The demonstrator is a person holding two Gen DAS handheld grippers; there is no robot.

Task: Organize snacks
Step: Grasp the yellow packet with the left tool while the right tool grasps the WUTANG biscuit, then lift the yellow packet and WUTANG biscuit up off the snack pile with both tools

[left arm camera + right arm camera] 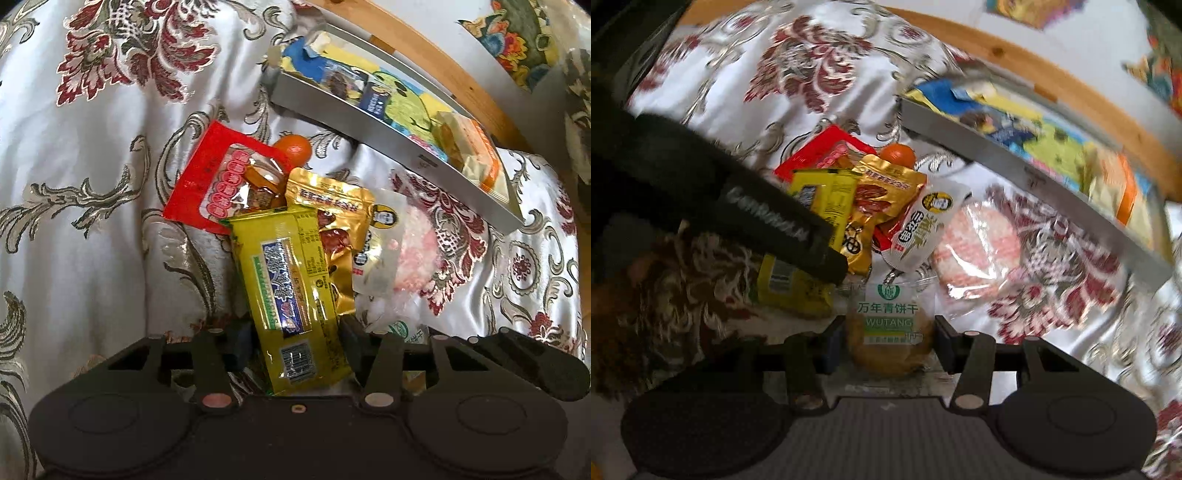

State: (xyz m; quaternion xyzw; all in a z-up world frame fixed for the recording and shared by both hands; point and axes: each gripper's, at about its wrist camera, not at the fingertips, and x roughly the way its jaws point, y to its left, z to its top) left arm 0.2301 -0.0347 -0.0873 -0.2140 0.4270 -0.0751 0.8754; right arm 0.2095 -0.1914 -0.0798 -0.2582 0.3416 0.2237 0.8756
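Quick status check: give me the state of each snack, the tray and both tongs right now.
Left tongs: astride the yellow packet, grip unclear.
Right tongs: astride the biscuit packet, grip unclear.
Yellow packet: sealed, on top of the pile.
Biscuit packet: sealed, on the cloth.
Gold packet: sealed, partly under the yellow one.
Red packet: sealed, bottom of the pile.
Orange: whole, loose.
Tray: partly filled with packets.

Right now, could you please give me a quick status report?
Left gripper astride yellow packet, grip unconfirmed. Right gripper astride biscuit pack, likewise. Grey tray part-filled. Loose snacks overlap.
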